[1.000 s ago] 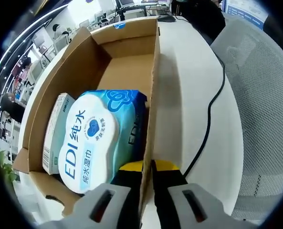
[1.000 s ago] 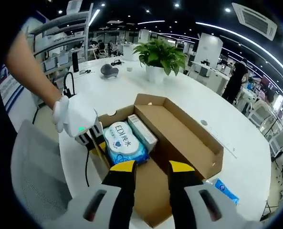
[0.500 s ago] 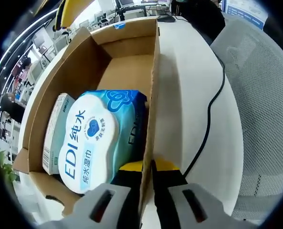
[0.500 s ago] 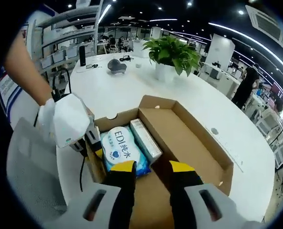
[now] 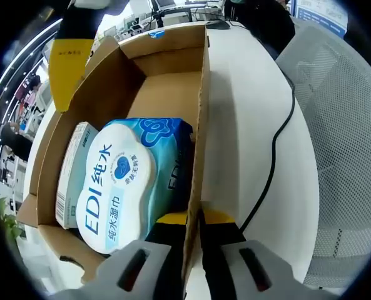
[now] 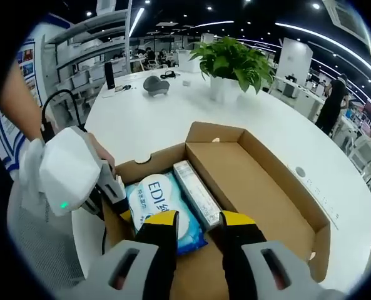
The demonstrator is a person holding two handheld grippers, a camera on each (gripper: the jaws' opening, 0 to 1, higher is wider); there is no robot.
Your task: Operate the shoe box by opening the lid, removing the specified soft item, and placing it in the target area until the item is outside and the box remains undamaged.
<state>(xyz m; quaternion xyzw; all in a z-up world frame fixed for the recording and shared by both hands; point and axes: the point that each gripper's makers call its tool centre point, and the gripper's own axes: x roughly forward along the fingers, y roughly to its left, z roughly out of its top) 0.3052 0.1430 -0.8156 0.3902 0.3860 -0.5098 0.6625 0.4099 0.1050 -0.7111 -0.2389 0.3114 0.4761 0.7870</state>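
A person's two handheld grippers work at an open cardboard shoe box (image 6: 254,181) on a white table (image 6: 160,119). In the left gripper view, the left gripper (image 5: 193,220) is clamped on the box's side wall (image 5: 201,112), one jaw inside the box and one outside, the cardboard edge running straight away from the jaws. In the right gripper view that same gripper enters from the left, gripped by a hand (image 6: 97,156) with a bare forearm above it, at the box's near corner.

The right gripper (image 6: 199,220) hovers over the box with its yellow-tipped jaws apart and nothing between them; in the left gripper view one of its yellow jaws hangs at the far left over the box rim.

Inside the box lie two items, side by side and touching. One pack of wet wipes (image 5: 126,181), blue and white and printed "EDI", lies flat just ahead of the right jaws and just left of the left jaws, its long axis along the box's length. One slim carton (image 6: 198,194) lies parallel on its far side from the clamped wall. A potted plant (image 6: 232,62) stands well beyond the box; a black cable (image 5: 279,137) trails to the right of the left jaws, next to a mesh chair (image 5: 341,125).
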